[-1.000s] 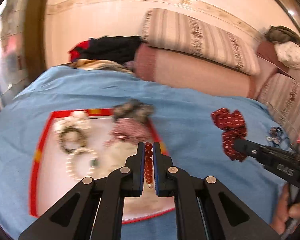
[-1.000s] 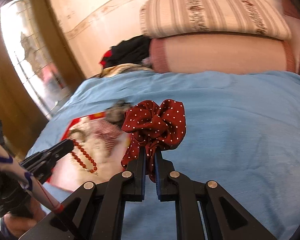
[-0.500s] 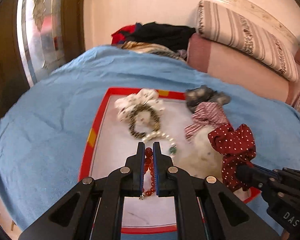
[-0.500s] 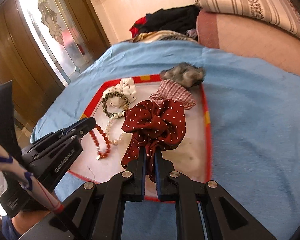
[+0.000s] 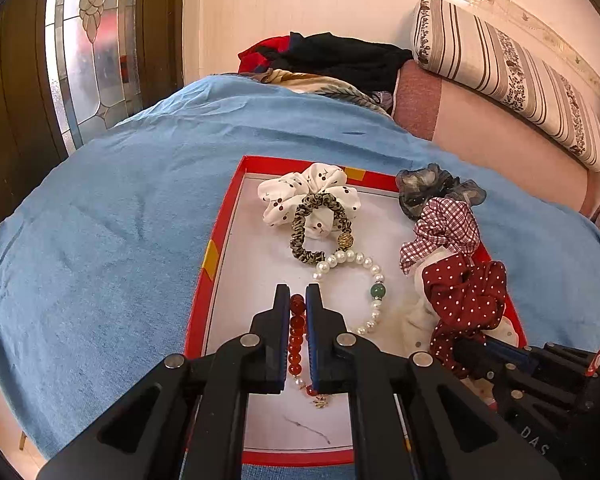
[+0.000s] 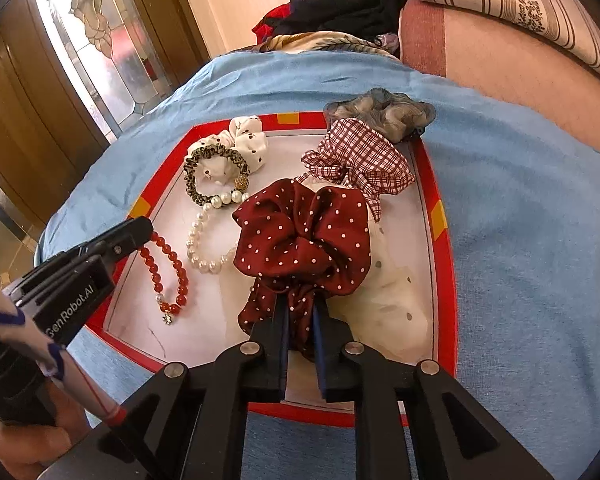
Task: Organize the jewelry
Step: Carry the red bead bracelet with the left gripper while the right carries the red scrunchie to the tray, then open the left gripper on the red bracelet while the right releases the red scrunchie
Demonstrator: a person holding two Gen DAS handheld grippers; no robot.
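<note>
A red-rimmed white tray [image 5: 204, 308] [image 6: 444, 280] lies on the blue bedspread. My left gripper [image 5: 297, 300] is shut on a red bead bracelet [image 5: 296, 340] [image 6: 168, 268], which hangs down onto the tray's near left part. My right gripper [image 6: 300, 308] is shut on a dark red polka-dot scrunchie [image 6: 304, 236] [image 5: 464, 300] over the tray's right side. In the tray lie a pearl bracelet [image 5: 364, 280] [image 6: 204, 240], a leopard hair tie [image 5: 316, 224] on a white scrunchie [image 5: 308, 192], and a checked scrunchie [image 5: 444, 232] [image 6: 360, 160].
A grey scrunchie [image 5: 432, 188] [image 6: 380, 110] lies on the tray's far right rim. A cream dotted cloth [image 6: 388, 292] lies under the red scrunchie. Pillows [image 5: 508, 76] and piled clothes [image 5: 332, 56] lie at the back. A glass door [image 5: 84, 52] stands at left.
Both grippers have moved left over the tray and lowered. The red bracelet now reaches the tray floor and the red scrunchie has come from the bedspread to the tray's right side.
</note>
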